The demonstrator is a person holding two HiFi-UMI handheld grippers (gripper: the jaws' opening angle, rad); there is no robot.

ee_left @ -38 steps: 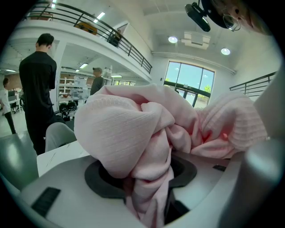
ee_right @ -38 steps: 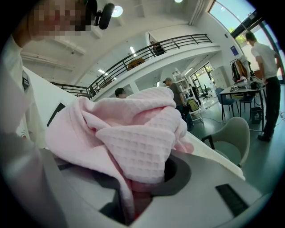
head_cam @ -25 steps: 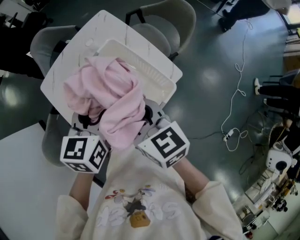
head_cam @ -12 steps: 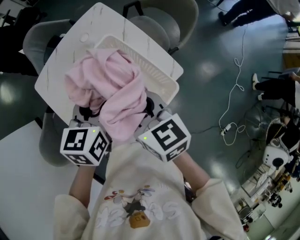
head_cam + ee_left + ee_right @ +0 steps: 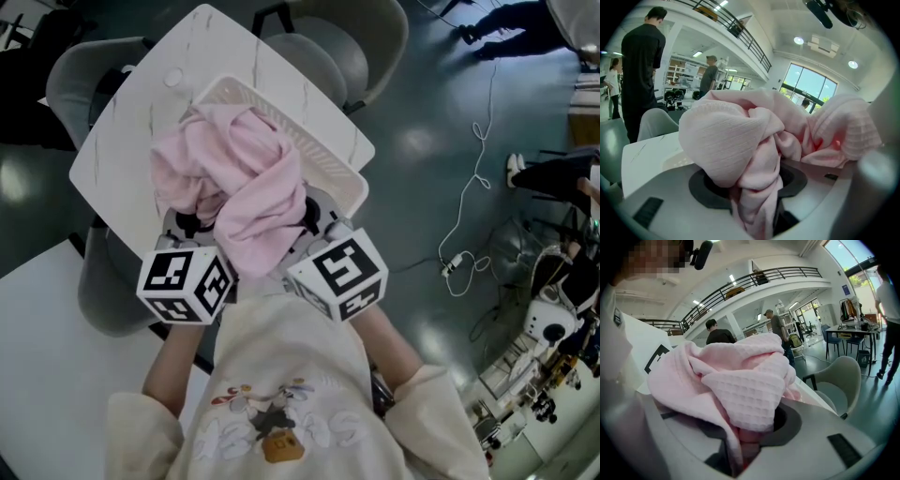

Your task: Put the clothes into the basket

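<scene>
A bunched pink waffle-knit garment (image 5: 234,187) hangs over the near side of a white slatted basket (image 5: 323,155), which stands on a small white table (image 5: 117,141). My left gripper (image 5: 190,228) and right gripper (image 5: 314,220) sit side by side at the cloth's near edge, each shut on a fold of it. The cloth hides their fingertips in the head view. In the left gripper view, the pink garment (image 5: 740,140) is pinched in the left gripper (image 5: 757,206). In the right gripper view, the pink garment (image 5: 740,390) drapes over the right gripper (image 5: 745,441) and covers its jaws.
Grey chairs (image 5: 361,42) stand around the small table. A larger white tabletop (image 5: 56,375) lies at the lower left. A white cable (image 5: 473,187) trails over the dark floor on the right. People (image 5: 642,70) stand in the background.
Both grippers and the pink garment have shifted slightly forward and to the right, toward the basket. Both grips are unchanged.
</scene>
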